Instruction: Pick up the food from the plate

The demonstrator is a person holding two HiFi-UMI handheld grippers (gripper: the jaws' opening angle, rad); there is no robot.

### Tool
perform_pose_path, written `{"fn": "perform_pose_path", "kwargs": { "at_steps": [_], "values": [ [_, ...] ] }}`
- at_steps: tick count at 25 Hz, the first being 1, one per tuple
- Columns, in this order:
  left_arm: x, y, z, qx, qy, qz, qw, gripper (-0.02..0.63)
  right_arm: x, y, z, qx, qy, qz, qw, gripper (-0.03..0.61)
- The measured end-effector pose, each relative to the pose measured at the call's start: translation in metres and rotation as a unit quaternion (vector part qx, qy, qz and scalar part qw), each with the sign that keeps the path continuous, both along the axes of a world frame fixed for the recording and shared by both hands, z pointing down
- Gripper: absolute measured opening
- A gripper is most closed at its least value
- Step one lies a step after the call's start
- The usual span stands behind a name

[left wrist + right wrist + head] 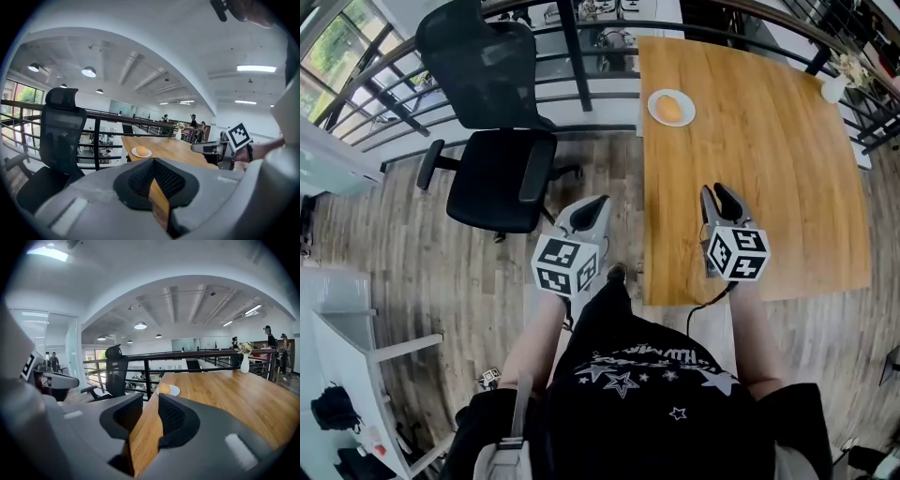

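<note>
One bun (669, 109) on its plate (653, 97), well ahead of my left tongs (598, 201), clenched empty, and right tongs (715, 190), released empty.

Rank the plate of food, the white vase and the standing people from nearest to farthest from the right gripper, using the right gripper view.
From the right gripper:
1. Plate with the food: just ahead, at the left edge of the table.
2. White vase: at the table's far right end.
3. Standing people: beyond the table, far right.
</note>
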State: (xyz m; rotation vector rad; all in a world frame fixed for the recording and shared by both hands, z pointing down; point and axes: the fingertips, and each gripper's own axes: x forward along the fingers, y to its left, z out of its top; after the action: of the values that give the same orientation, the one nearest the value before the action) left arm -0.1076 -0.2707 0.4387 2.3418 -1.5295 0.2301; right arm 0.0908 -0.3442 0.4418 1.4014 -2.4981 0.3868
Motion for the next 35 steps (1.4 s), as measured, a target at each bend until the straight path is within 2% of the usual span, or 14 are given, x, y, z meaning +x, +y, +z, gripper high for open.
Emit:
{"fn": "perform_pose_path", "kwargs": {
  "at_steps": [5, 10, 14, 18, 23, 35],
  "values": [
    [-0.016, -0.043, -0.003, -0.001, 0.001, 0.017, 0.9999, 0.0, -0.014, -0.036, 0.002, -0.009, 0.008, 0.01, 1.0, 0.124],
    [-0.027, -0.079, -0.006, -0.001, 0.007, 0.031, 0.9995, 0.0, -0.028, -0.065, 0.012, -0.032, 0.015, 0.004, 0.999, 0.2],
    [-0.032, -0.102, 0.0, -0.006, 0.007, 0.041, 0.9991, 0.0, -0.038, -0.088, 0.024, -0.041, 0.02, 0.0, 0.999, 0.229],
    [-0.038, -0.125, 0.006, -0.012, 0.012, 0.045, 0.9989, 0.0, -0.046, -0.115, 0.035, -0.048, 0.048, -0.007, 0.998, 0.281],
    [-0.043, -0.15, 0.009, -0.013, 0.015, 0.05, 0.9986, 0.0, -0.053, -0.145, 0.043, -0.057, 0.042, 0.0, 0.997, 0.319],
    [-0.049, -0.198, 0.035, -0.038, 0.016, 0.063, 0.9972, 0.0, -0.061, -0.213, 0.073, -0.07, 0.07, 0.005, 0.995, 0.322]
  ]
}}
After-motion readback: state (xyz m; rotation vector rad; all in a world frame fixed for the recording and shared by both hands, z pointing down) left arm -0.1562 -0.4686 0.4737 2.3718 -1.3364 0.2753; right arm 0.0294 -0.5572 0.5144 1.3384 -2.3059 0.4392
